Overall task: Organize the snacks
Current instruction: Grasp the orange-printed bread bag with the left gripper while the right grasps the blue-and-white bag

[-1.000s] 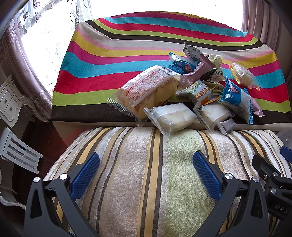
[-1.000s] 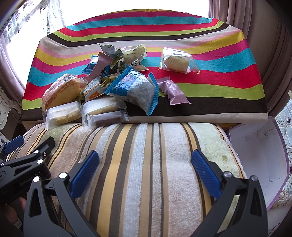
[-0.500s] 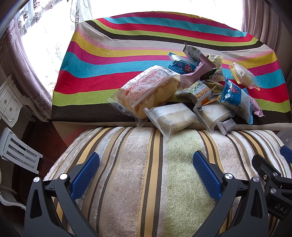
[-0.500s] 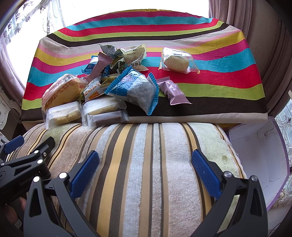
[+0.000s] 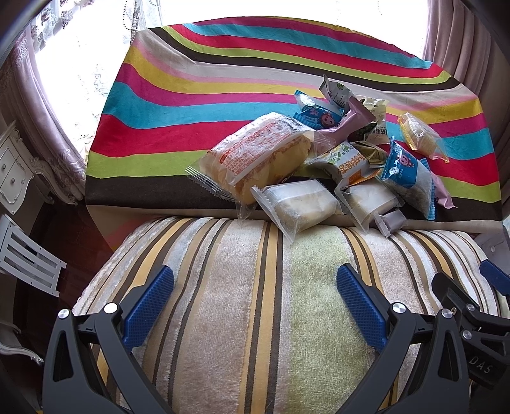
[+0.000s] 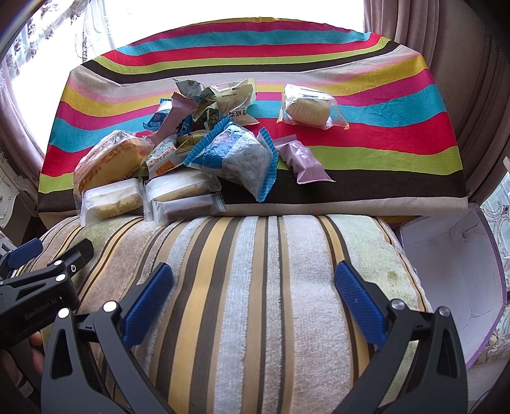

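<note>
A heap of wrapped snacks (image 5: 322, 165) lies on the rainbow-striped cloth (image 5: 191, 105): a large bread bag (image 5: 258, 156), clear cake packs (image 5: 299, 205), a blue-edged packet (image 6: 236, 156), a purple wrapper (image 6: 301, 160). One pale cake pack (image 6: 307, 108) lies apart at the back right. My left gripper (image 5: 255, 296) is open over the striped towel (image 5: 242, 302), well short of the heap, with nothing between its fingers. Over the same towel my right gripper (image 6: 253, 293) is open and holds nothing. Each gripper shows at the other view's edge.
A purple-rimmed white box (image 6: 455, 280) stands open at the right beside the towel. White furniture (image 5: 12, 172) and a slatted white stool (image 5: 28, 258) stand at the left. Curtains (image 6: 411, 22) and a bright window close off the back.
</note>
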The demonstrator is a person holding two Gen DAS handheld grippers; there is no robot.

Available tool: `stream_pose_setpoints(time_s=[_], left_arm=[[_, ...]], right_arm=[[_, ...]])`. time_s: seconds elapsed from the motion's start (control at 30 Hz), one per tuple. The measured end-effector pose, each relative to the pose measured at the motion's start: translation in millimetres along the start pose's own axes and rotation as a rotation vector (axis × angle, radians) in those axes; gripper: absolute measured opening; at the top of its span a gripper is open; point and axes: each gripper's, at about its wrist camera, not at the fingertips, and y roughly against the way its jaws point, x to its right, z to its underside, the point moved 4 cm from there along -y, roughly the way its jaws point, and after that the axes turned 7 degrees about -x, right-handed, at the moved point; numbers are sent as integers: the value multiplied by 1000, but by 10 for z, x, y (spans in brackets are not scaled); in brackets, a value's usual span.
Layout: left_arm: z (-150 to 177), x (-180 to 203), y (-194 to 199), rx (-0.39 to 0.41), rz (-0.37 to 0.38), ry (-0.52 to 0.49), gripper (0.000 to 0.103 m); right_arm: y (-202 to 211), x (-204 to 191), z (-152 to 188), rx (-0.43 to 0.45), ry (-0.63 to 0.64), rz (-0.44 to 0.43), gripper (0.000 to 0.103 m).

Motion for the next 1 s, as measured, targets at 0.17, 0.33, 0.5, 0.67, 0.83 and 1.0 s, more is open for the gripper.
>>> stream_pose_setpoints(time_s=[0.17, 0.33, 0.5, 0.67, 0.83, 1.0], left_arm=[[-14, 17, 124, 38, 27, -7, 96], [-115, -49, 150, 77, 52, -12, 96], [-321, -92, 143, 111, 52, -24, 95], [-613, -134, 97, 138, 27, -40, 95], [-848, -142, -53, 119, 18, -70, 96], [-976, -125, -218, 76, 18, -124, 96]], right_arm=[[-24, -15, -32, -7, 5, 4, 102], [33, 6, -101, -43, 16, -71, 102], [13, 99, -177, -110, 93, -181, 102], [-25, 488, -389, -63, -42, -286, 102], [-200, 767, -674, -43, -126, -240, 102], [-302, 561, -861, -32, 38, -159, 102]])
